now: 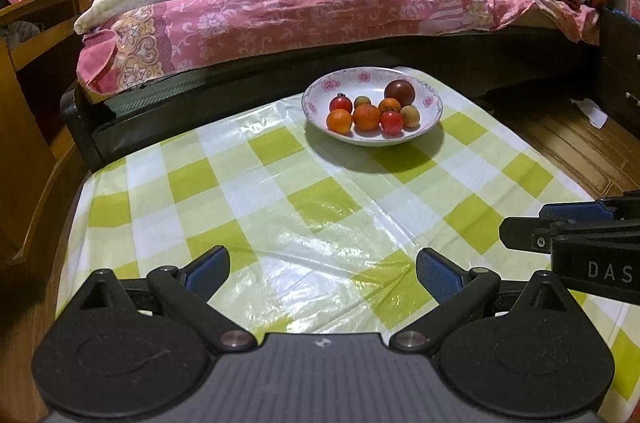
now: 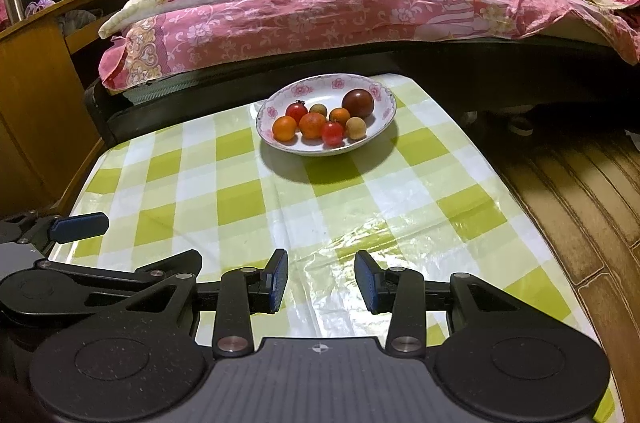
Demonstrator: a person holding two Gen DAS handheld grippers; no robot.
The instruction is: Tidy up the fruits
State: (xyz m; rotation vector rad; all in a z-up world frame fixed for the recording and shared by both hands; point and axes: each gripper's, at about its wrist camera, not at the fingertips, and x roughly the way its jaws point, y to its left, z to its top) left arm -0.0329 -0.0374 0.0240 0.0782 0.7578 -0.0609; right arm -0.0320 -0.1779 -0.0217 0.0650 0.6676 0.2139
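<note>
Bedroom, checked tablecloth [image 1: 304,207]. We hold left gripper [image 1: 322,271] and right gripper [image 2: 321,279] with jaws apart, empty. Fruits [image 1: 370,111] all sit in bowl [image 1: 316,91] at the far end; sorting looks done or unstarted. Next: reach forward.

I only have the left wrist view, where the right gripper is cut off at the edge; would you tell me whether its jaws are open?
Observer: Yes, the right gripper is open, with nothing between its jaws, over the checked tablecloth.
Operator: Thank you. What lies ahead of it?
Observer: Only bare cloth, then the bowl of fruit, almost straight ahead.
Operator: Is anything on the desk at the left?
Observer: A steel flask stands on the wooden desk, outside your frame.
</note>
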